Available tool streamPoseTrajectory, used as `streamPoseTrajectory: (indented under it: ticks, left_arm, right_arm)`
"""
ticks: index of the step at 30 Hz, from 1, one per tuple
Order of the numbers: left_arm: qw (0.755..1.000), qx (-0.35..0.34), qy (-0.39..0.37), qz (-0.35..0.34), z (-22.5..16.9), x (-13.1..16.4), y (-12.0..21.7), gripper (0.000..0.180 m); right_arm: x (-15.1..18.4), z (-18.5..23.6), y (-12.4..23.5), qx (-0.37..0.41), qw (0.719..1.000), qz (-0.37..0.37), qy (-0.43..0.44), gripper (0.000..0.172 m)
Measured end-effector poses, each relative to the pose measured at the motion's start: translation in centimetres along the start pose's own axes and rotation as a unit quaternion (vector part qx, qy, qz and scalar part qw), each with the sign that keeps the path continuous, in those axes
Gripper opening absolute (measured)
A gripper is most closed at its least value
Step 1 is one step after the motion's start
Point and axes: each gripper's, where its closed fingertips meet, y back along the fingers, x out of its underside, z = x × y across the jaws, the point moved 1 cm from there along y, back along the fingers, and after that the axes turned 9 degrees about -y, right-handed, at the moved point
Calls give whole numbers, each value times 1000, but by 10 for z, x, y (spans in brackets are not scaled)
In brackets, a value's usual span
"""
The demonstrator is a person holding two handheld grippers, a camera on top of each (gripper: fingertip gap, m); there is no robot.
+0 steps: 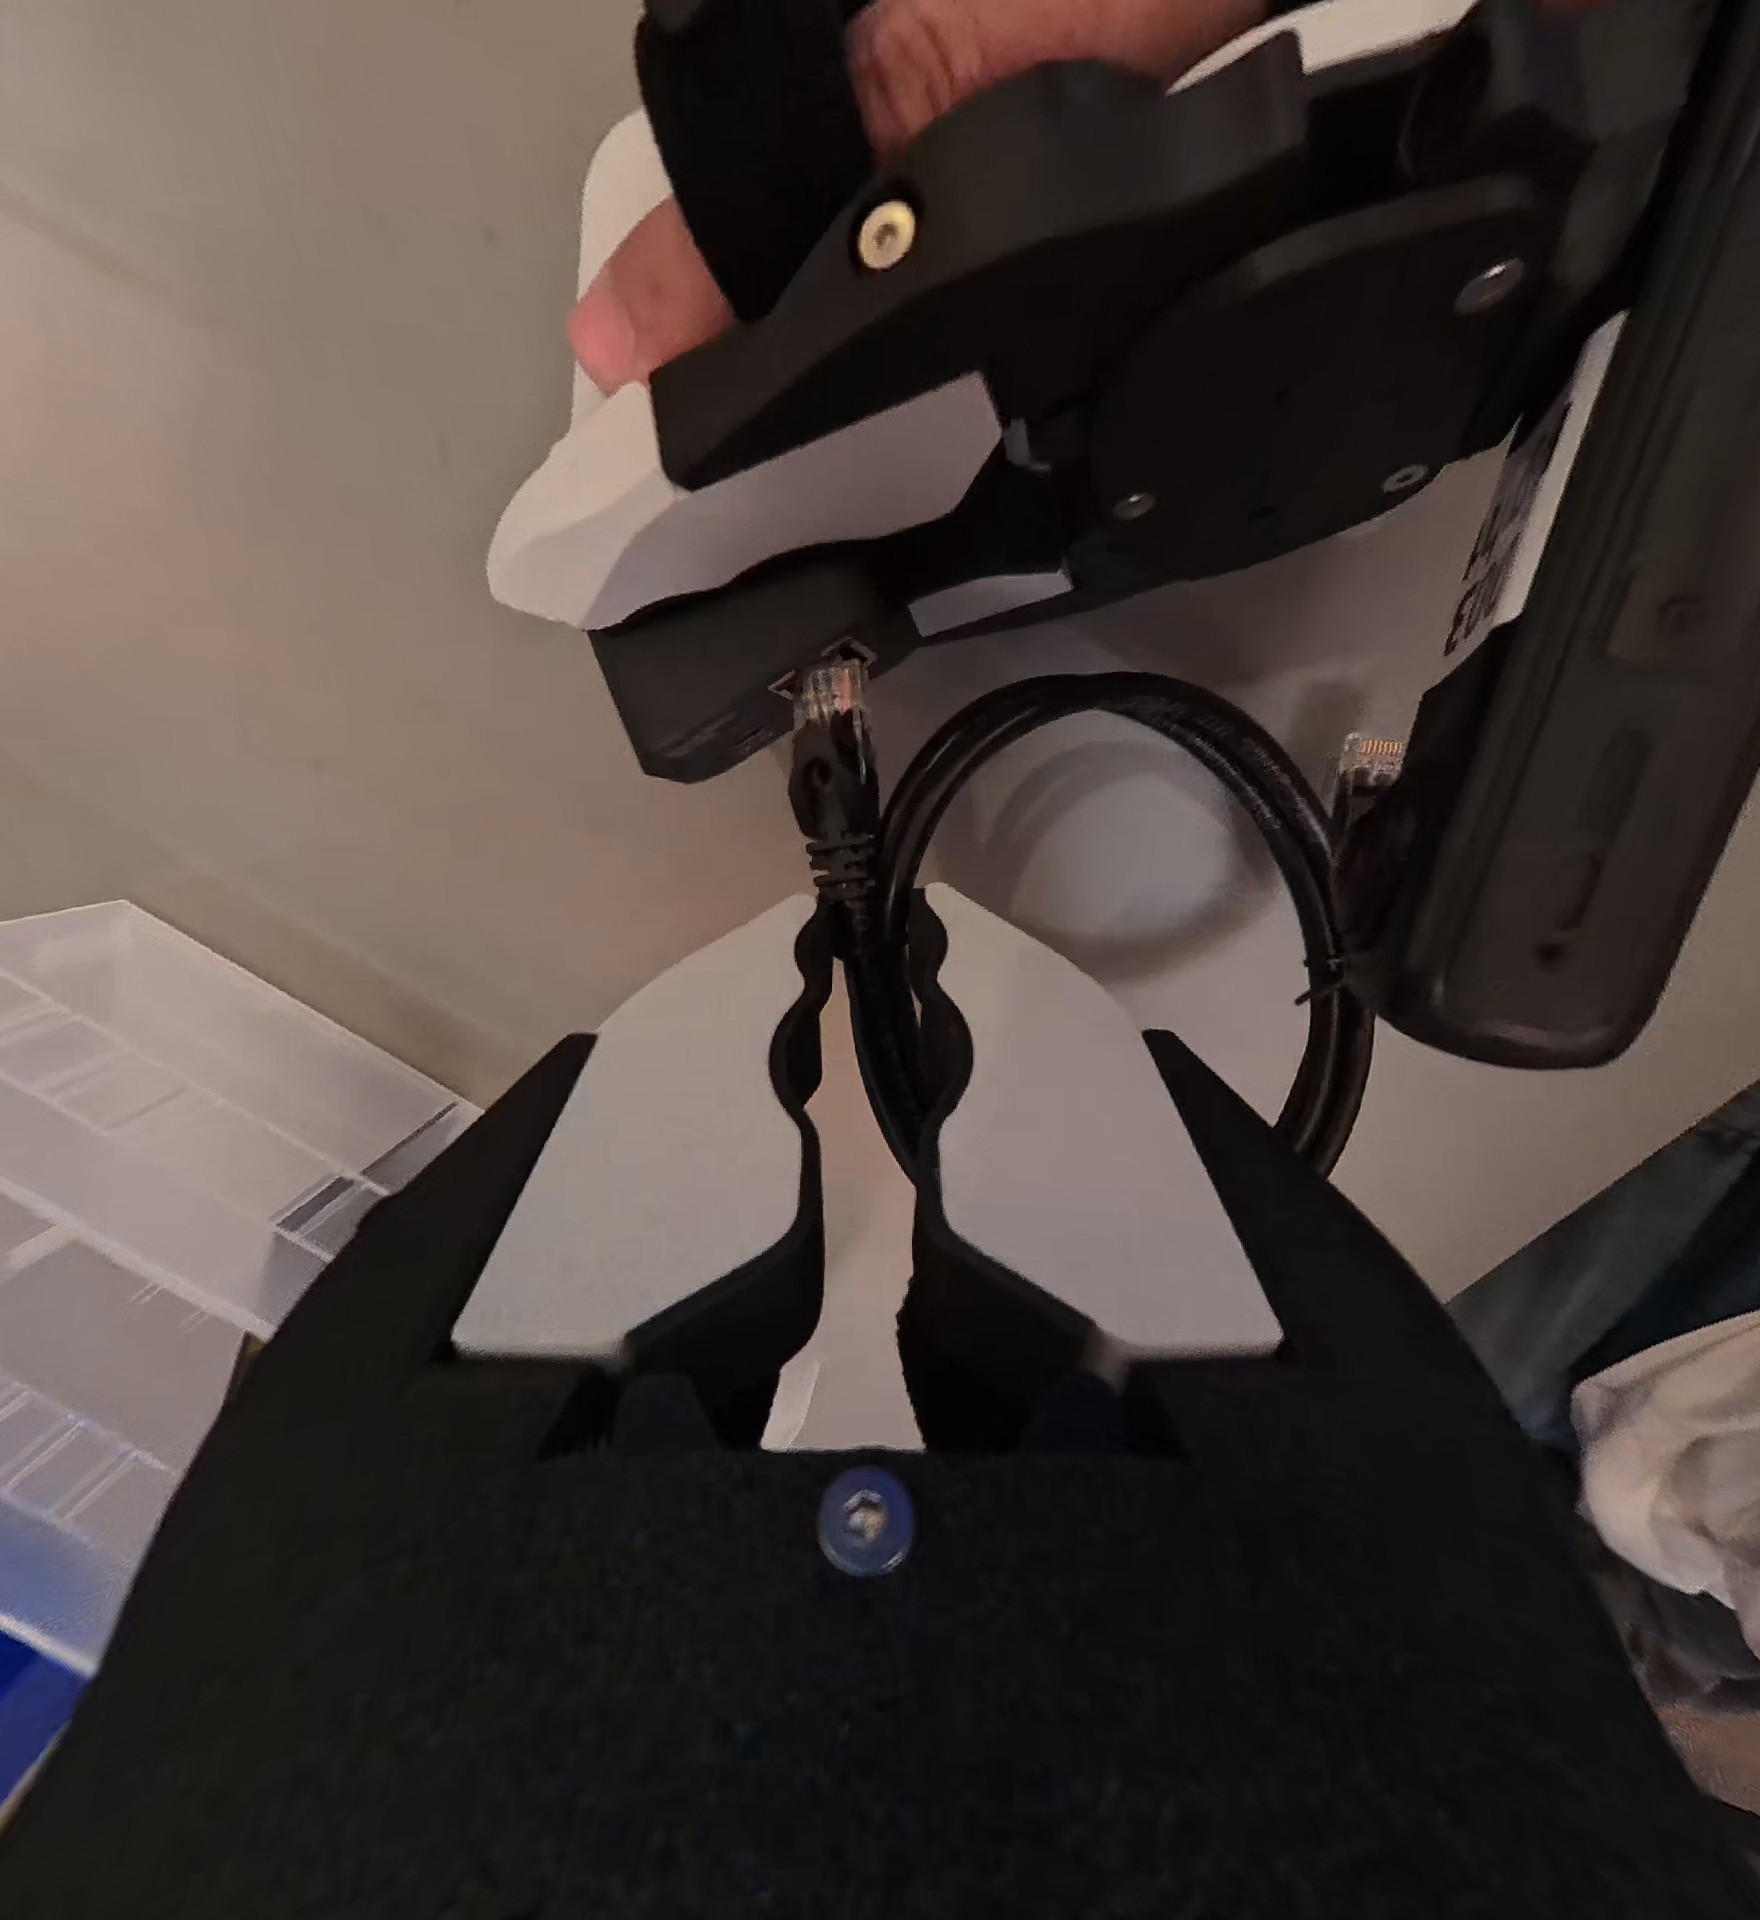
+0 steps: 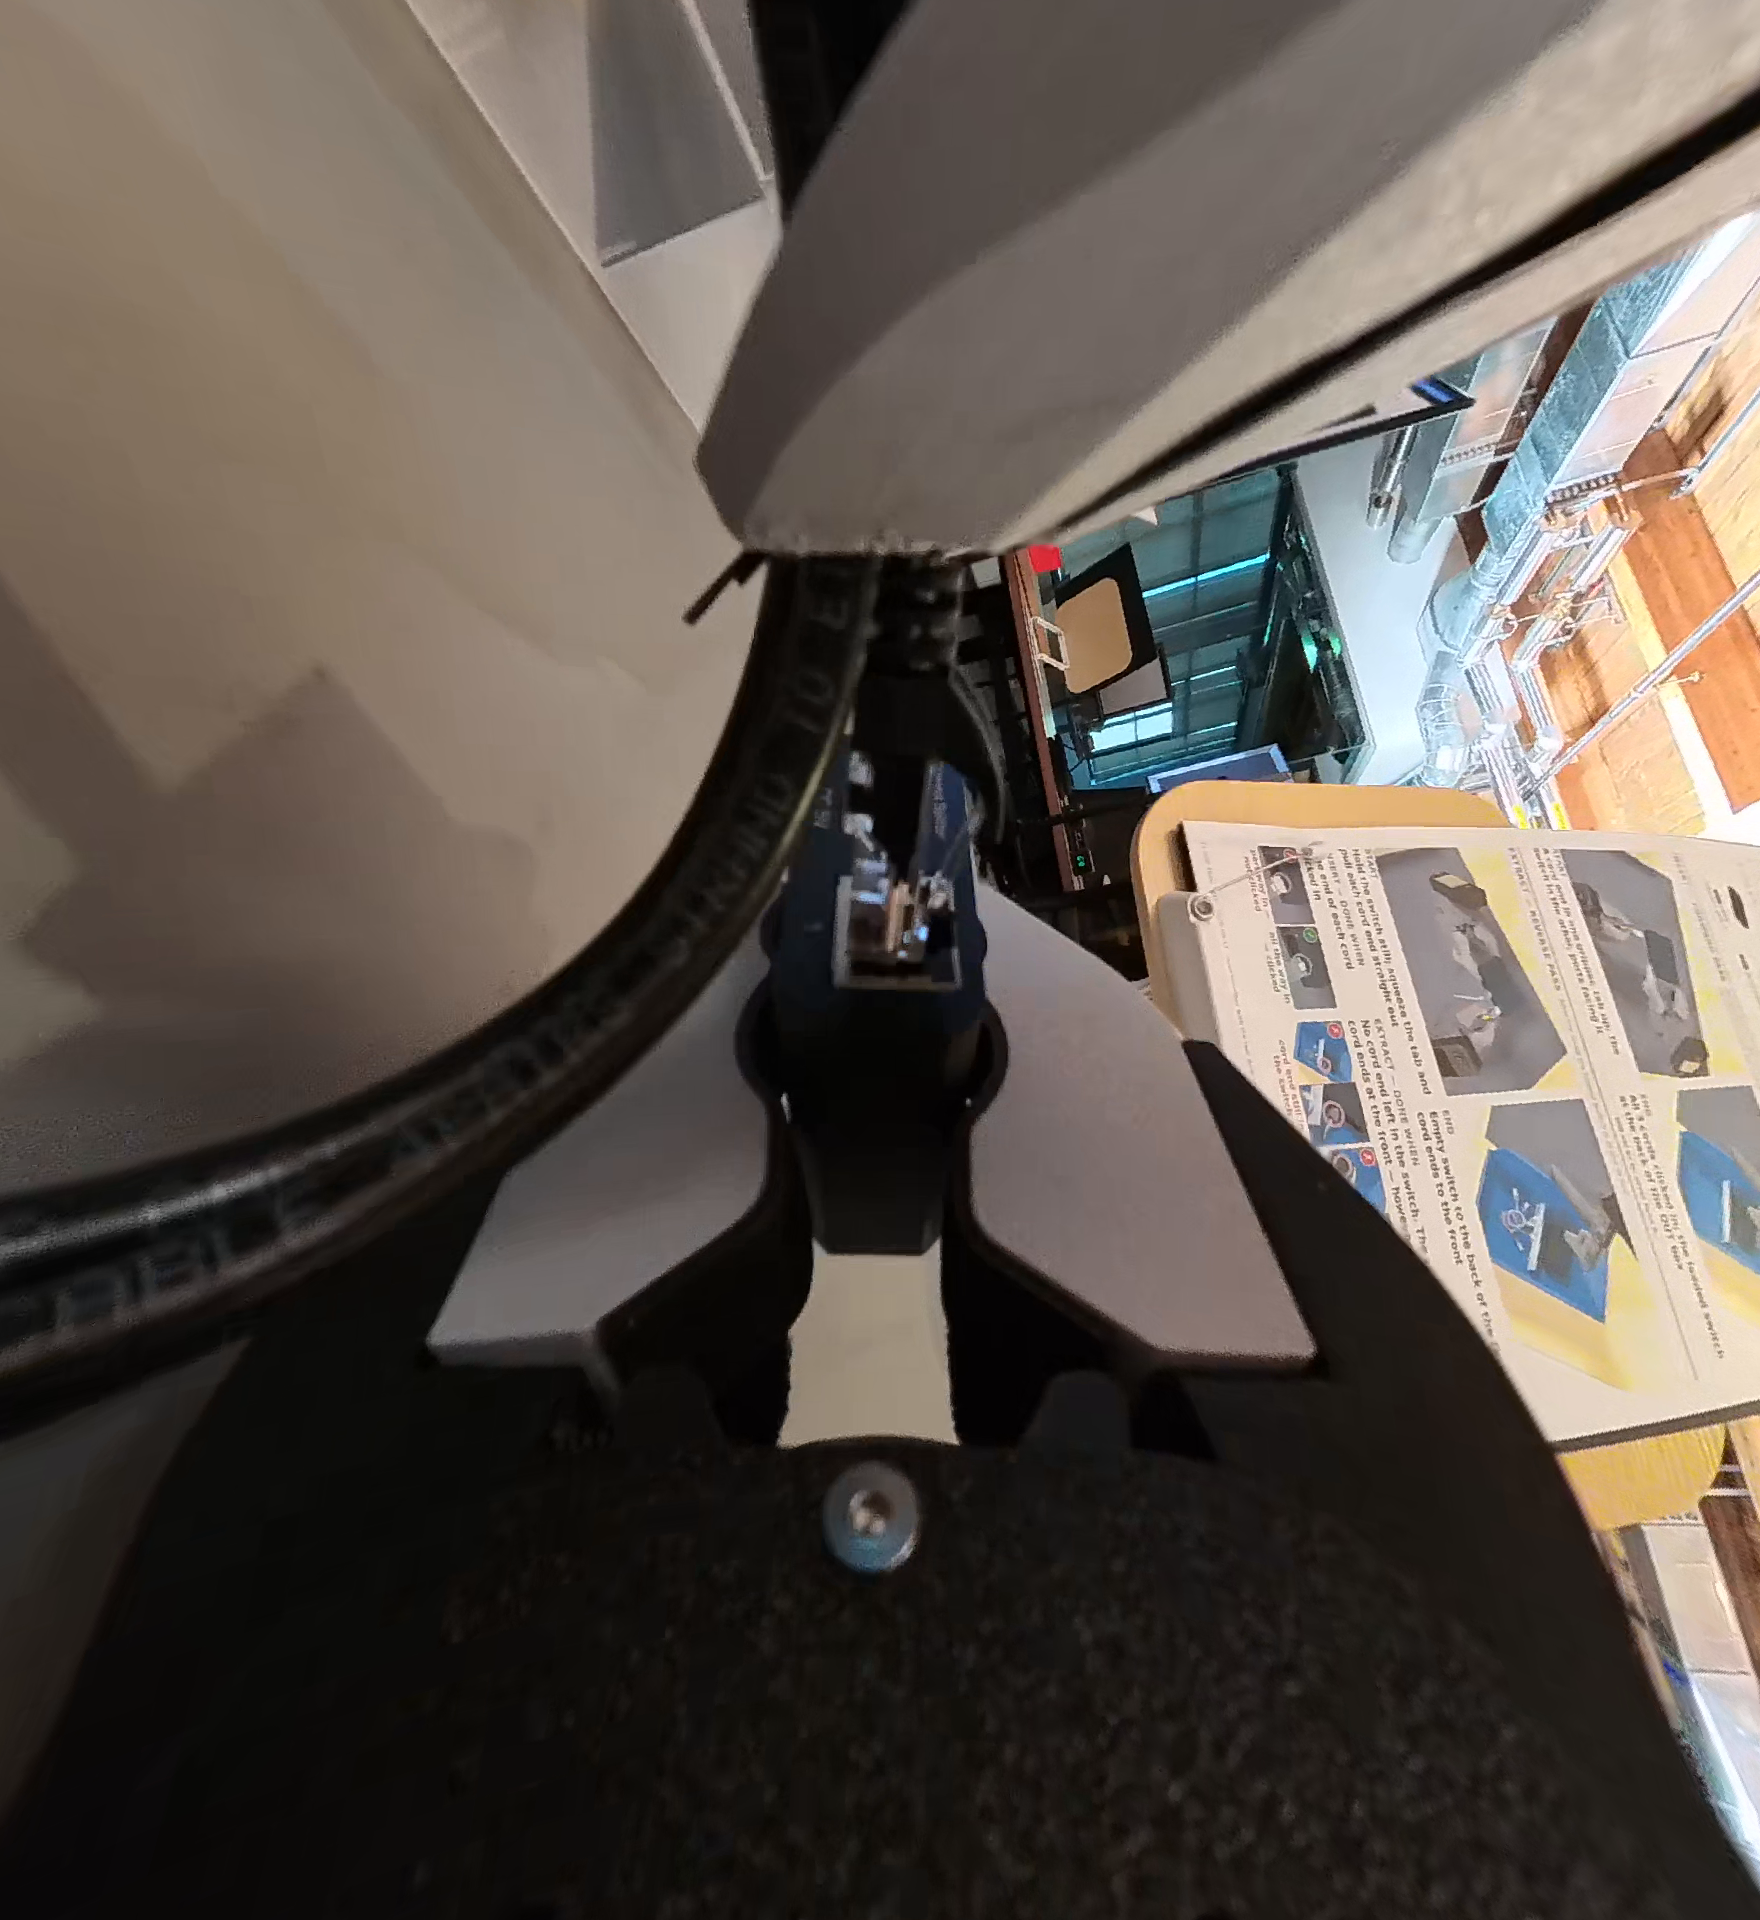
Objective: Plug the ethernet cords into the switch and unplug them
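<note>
Cord plug at the switch port

Left gripper (image 1: 871, 935) fingers pinch the black ethernet cord (image 1: 860, 940) behind its plug (image 1: 832, 712), whose tip sits at a port of the dark switch (image 2: 860, 997) clamped in the right gripper (image 2: 871, 1049) fingers, above the pale worktop (image 1: 284, 520)

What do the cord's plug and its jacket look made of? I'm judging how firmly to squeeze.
Plug: clear, glossy hard plastic, probably; metal contacts seem to show through it. Cord jacket: black, semi-gloss, likely rubbery plastic, since it bends in a smooth loop. Boot: black, ribbed, apparently flexible moulded plastic.
</note>
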Motion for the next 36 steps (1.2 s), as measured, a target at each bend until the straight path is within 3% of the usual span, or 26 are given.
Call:
streamPoseTrajectory:
  ticks: [10,14,29,36]
  left_arm:
    - [999,-20,29,28,10,7,-7,13]
    - [999,6,44,16,9,8,-8,13]
    - [997,65,-10,-38,2,11,0,13]
    - [989,80,45,-112,1,5,6,16]
  right_arm:
    - [8,-2,-1,17,997,74,32,24]
    - [9,0,1,15,994,101,32,24]
    - [-9,4,9,-12,999,41,-14,30]
    - [-4,3,9,-27,998,34,-45,27]
